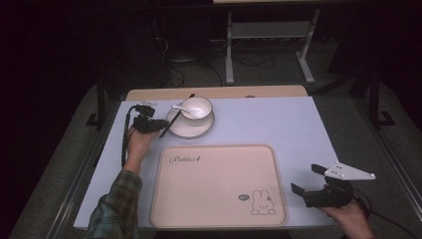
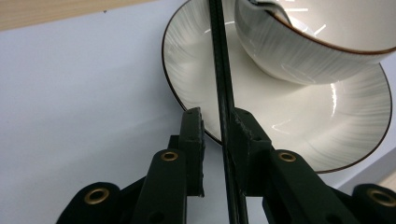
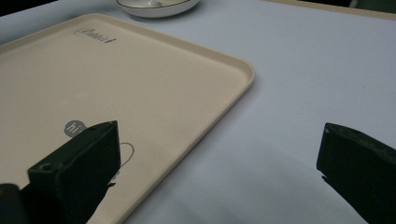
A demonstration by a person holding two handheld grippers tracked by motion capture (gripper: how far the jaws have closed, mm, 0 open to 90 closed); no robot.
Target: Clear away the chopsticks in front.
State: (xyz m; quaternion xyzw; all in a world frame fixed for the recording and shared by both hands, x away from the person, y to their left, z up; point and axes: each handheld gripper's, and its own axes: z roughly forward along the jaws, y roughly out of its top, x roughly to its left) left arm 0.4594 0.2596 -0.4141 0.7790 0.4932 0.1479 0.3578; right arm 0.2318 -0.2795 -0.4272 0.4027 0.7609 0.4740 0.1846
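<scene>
A black chopstick (image 1: 177,114) lies slanted across the rim of a white plate (image 1: 191,131) that carries a white bowl (image 1: 197,107) with a spoon (image 1: 179,106) in it. My left gripper (image 1: 163,123) is at the plate's left edge. In the left gripper view the chopstick (image 2: 224,93) runs between the jaws of the left gripper (image 2: 217,119). It lies against the right jaw, and a gap shows on the left jaw's side. The plate (image 2: 303,130) and bowl (image 2: 303,42) are just beyond. My right gripper (image 1: 306,178) (image 3: 219,135) stands wide open over the table, holding nothing.
A beige tray (image 1: 219,147) with a rabbit print lies at the table's front centre, and its corner (image 3: 233,88) is just left of the right gripper. A wooden strip (image 1: 214,92) borders the table's far edge. Dark floor and a metal stand lie beyond.
</scene>
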